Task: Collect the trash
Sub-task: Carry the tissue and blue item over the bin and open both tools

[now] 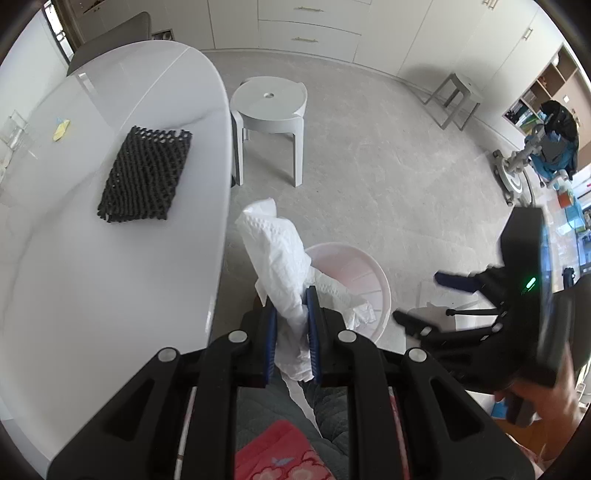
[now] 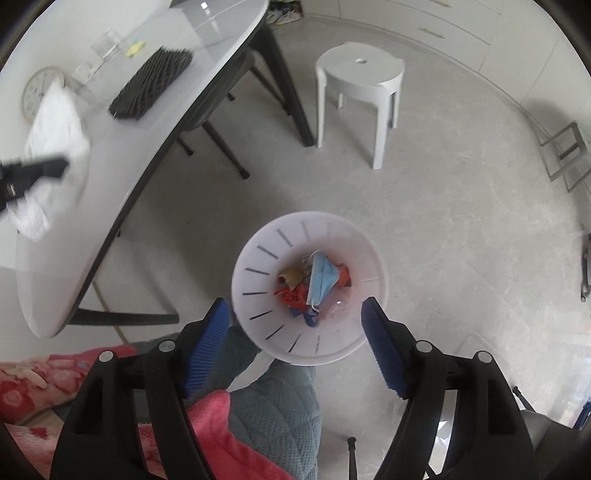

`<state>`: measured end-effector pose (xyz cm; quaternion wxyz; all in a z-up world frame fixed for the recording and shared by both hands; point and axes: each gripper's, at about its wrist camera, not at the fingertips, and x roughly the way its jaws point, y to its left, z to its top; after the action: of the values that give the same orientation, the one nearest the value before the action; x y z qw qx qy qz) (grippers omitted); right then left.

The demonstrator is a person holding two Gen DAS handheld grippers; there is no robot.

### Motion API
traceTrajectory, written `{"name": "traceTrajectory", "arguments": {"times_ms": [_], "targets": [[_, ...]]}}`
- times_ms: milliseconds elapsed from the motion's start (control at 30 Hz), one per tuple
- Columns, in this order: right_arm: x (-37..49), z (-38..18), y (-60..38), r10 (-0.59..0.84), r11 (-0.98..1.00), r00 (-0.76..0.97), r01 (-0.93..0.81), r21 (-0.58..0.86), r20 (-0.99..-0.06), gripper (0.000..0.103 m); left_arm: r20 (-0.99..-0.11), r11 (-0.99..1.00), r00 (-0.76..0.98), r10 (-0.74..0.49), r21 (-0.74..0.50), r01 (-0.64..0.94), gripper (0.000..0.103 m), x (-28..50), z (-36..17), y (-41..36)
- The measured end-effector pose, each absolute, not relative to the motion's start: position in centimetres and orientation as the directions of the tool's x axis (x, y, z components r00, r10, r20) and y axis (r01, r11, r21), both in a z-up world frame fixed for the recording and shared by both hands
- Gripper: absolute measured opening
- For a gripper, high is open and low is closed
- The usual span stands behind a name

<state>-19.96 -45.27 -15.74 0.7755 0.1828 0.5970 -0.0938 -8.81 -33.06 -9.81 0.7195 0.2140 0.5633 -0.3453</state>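
- A pale stone-look floor is running under a white oval table, with white cabinets lining the far wall and a white plastic stool standing near the table's end.
- A black mesh mat is lying flat on the table, with a small yellow scrap farther back beside clear glassware.
- The left gripper is pointing steeply down, its blue pads clamping a crumpled white paper towel; the towel is sticking up past the fingertips, just off the table's edge and beside the bin.
- A round white trash bin is sitting on the floor beside the table, holding a blue face mask, red wrapper scraps and a brownish lump.
- The right gripper is hanging over the bin with its jaws standing wide apart and nothing between the pads.
- In the left wrist view, a hand is gripping the right gripper's handle, motion-blurred.
- A person's quilted grey-blue trousers and pink fleece garment are showing below the grippers.
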Motion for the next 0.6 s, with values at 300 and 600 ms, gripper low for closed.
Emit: {"name": "traceTrajectory", "arguments": {"times_ms": [300, 600], "targets": [[-22.7, -12.9, -50.1, -0.017, 0.879, 0.317, 0.456, 0.137, -0.948, 0.080, -0.965, 0.529, 0.009, -0.261, -0.135, 0.838, 0.015, -13.3, -11.3, -36.1], [-25.1, -13.3, -52.9, -0.040, 0.841, 0.306, 0.525, 0.133, -0.951, 0.080, -0.977, 0.442, -0.009, -0.214, -0.105, 0.891, 0.088, -16.6, -12.3, -37.7]]}}
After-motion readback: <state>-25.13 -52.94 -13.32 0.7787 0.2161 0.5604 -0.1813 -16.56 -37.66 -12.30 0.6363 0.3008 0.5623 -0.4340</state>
